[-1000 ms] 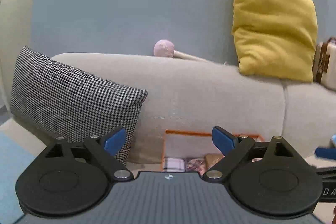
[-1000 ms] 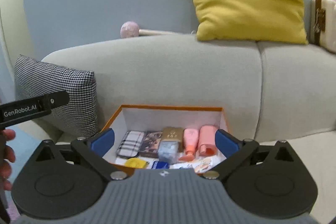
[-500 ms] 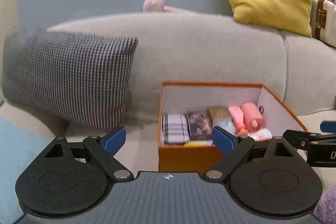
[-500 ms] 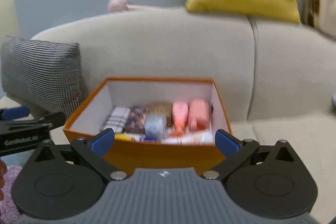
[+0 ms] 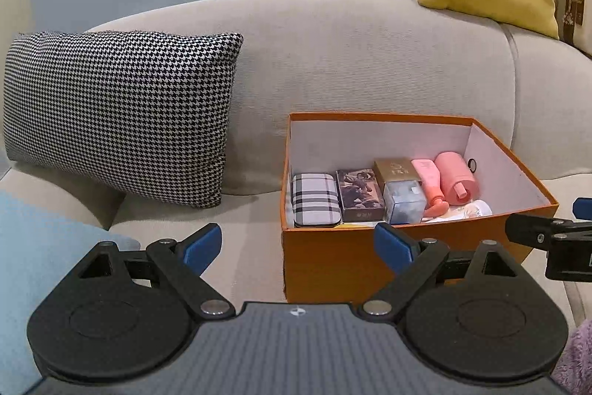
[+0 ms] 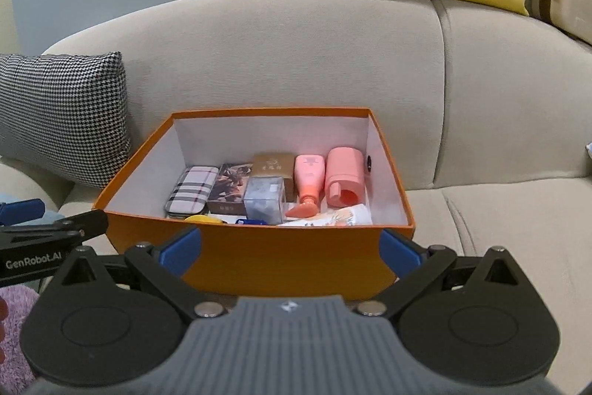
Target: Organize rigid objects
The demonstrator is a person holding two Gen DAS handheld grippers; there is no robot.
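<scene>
— Left wrist view?
— I'm holding my left gripper spread and empty before the orange box on the sofa.
— Right wrist view?
— My right gripper is gaping too; items are lying packed inside — I'm approaching slowly, squarely.

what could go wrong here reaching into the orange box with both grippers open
1. The items are packed tight: the plaid case touches the picture box, so open jaws may catch two at once.
2. The orange box sits on a soft sofa seat; pushing its wall could tip or slide it.
3. The left gripper and right gripper are close together and may collide.
</scene>
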